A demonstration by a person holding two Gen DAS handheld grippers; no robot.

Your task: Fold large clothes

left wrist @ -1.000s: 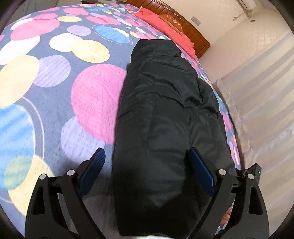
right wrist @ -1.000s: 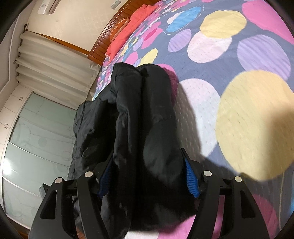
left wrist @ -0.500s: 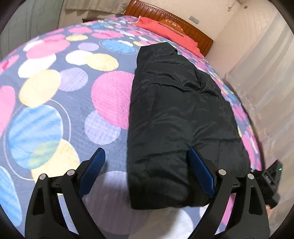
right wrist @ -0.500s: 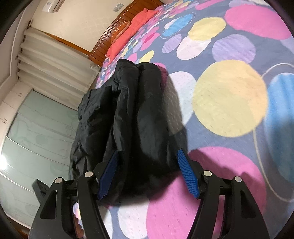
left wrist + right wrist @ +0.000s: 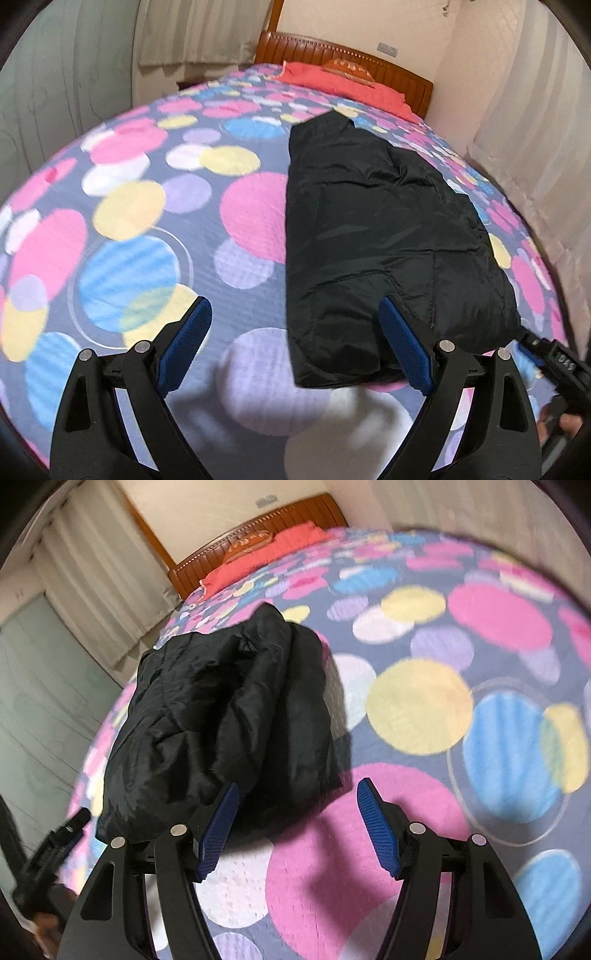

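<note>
Your left hand-held gripper point(image 5: 295, 347) hangs over the bed point(image 5: 147, 229) with its jaws apart and empty, and your right hand-held gripper point(image 5: 297, 827) is equally wide and holds nothing. The black jacket point(image 5: 384, 236) lies folded into a long bundle ahead of both, its near end just past the fingertips, nearer the bed's right-hand edge. The padded layers look springy: left unpinned, they may puff open, or a careless regrasp may catch only the top layer and drag the fold apart.
</note>
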